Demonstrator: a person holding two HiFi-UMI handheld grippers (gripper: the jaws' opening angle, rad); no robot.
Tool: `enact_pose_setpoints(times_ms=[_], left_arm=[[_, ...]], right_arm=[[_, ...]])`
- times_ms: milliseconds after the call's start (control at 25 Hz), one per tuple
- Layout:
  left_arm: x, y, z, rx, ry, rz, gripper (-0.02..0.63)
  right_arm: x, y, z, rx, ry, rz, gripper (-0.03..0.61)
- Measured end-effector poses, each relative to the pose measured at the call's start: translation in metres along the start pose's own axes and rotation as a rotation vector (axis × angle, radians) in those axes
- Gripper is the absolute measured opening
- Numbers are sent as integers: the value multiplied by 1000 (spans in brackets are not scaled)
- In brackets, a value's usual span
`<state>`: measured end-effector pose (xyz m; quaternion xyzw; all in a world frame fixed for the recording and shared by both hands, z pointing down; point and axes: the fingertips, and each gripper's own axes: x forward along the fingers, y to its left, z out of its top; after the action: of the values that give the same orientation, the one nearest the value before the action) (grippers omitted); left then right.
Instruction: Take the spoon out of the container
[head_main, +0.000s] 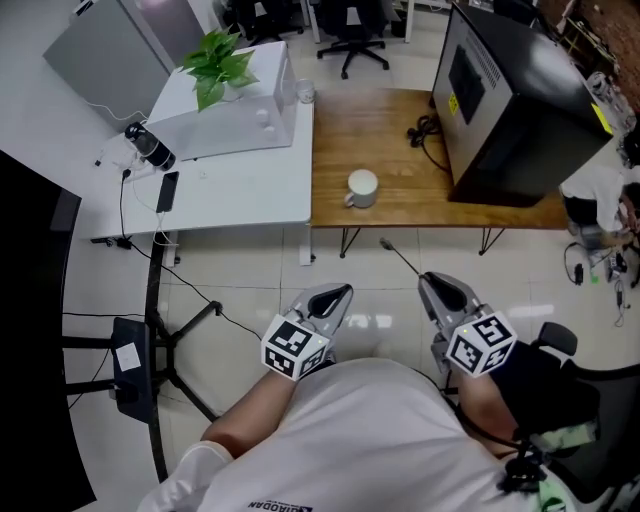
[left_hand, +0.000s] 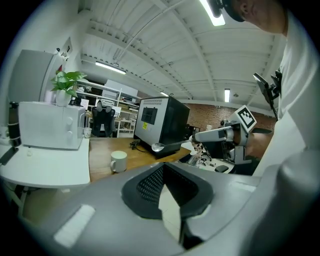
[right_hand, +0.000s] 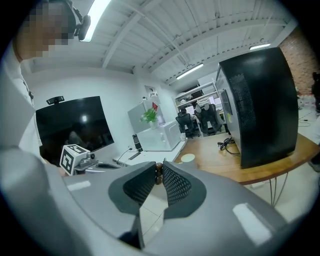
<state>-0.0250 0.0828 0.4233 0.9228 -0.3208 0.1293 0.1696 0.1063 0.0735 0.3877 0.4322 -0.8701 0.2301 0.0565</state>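
My right gripper (head_main: 428, 278) is shut on the handle of a thin metal spoon (head_main: 397, 257), which points forward over the floor, clear of the table. In the left gripper view the spoon's bowl (left_hand: 157, 146) hangs in the air ahead of the right gripper (left_hand: 216, 134). In the right gripper view a brown handle end (right_hand: 158, 172) sits pinched between the mesh pads. The white mug (head_main: 361, 188) stands upright on the wooden table (head_main: 400, 150), apart from both grippers. My left gripper (head_main: 343, 291) is held close to my body, jaws together and empty.
A large black box (head_main: 500, 100) with a cable stands on the wooden table's right side. A white table (head_main: 240, 190) to the left carries a white microwave (head_main: 235, 105), a plant, a bottle and a phone. A tripod stands on the floor at left.
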Motion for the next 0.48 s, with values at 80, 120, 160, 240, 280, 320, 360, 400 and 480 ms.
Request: enact_pose_setpoints(times_ms=[80,120,160,240,280,320,360,400,480], left_arm=[[-6,5,-1,-4,1,-1,5],[-7,7,-1,-7,-1,-1,5],[-9,9,-1,-9,-2,-1,5],[-11,11,-1,-7,-4,-7,5],[-12,12,-1,-4,-4,-11,5],[-13,12,-1,-3,-4,-13,5],[-15,13,-2,-5,-5,-14,5],[-16,14,-2,-7,-7,-15,5],[-19,15,-4,-11,-7,-14,5]], right_arm=[[2,8,-4,3,8,-1,51],[3,10,-5,2,12,-2,51],[3,12,-5,-1,14,-4,51],[4,15,-5,-5,10,-14,51],[4,15,-6,-8,7,-21,51],[4,16,-6,-10,7,-27,49],[5,17,-7,-12,8,-32,49],[5,18,-8,-12,10,-34,49],[6,20,-9,-14,10,-37,49]])
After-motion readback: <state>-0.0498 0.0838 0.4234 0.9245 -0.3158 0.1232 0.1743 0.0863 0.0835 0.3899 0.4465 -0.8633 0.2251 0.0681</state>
